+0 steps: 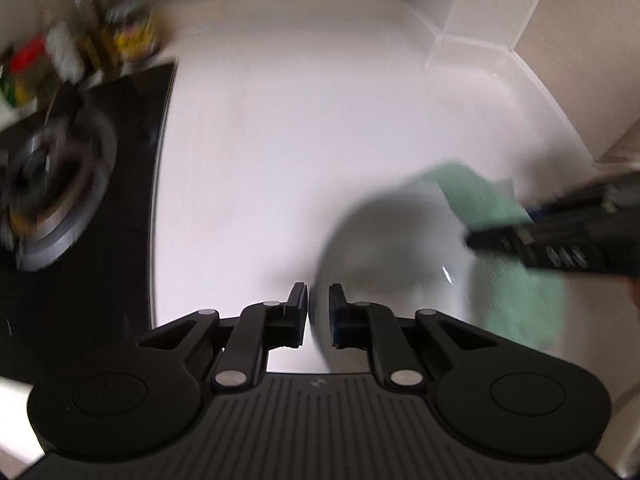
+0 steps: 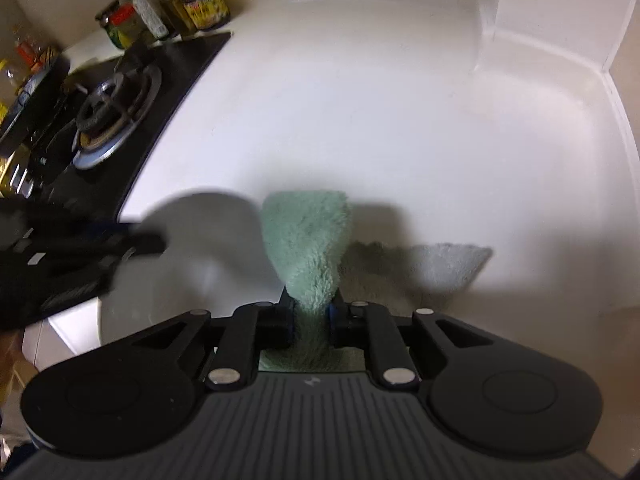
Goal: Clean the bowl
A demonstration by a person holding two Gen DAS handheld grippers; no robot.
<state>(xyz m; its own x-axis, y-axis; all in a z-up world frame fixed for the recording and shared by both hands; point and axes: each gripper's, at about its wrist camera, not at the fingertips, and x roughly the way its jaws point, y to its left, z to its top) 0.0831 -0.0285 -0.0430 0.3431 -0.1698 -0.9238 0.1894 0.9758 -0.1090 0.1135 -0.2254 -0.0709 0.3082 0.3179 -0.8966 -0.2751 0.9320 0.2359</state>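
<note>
A white bowl (image 1: 392, 248) sits on the white counter (image 1: 300, 120), blurred in both views. My left gripper (image 1: 318, 306) has the bowl's near rim between its fingers and is shut on it. The right gripper (image 1: 492, 236) comes in from the right over the bowl's far side with a green fluffy cloth (image 1: 480, 196). In the right wrist view my right gripper (image 2: 312, 314) is shut on that green cloth (image 2: 306, 232), which sticks up past the fingers beside the bowl (image 2: 208, 248). The left gripper (image 2: 156, 242) shows there as a dark blur at the bowl's left edge.
A black glass hob (image 2: 172, 80) with a gas burner (image 2: 116, 108) takes up the left side. Jars and bottles (image 2: 200, 4) stand behind it by the wall. A paler corner of cloth (image 2: 452, 264) lies on the counter at the right. Walls close off the back and right.
</note>
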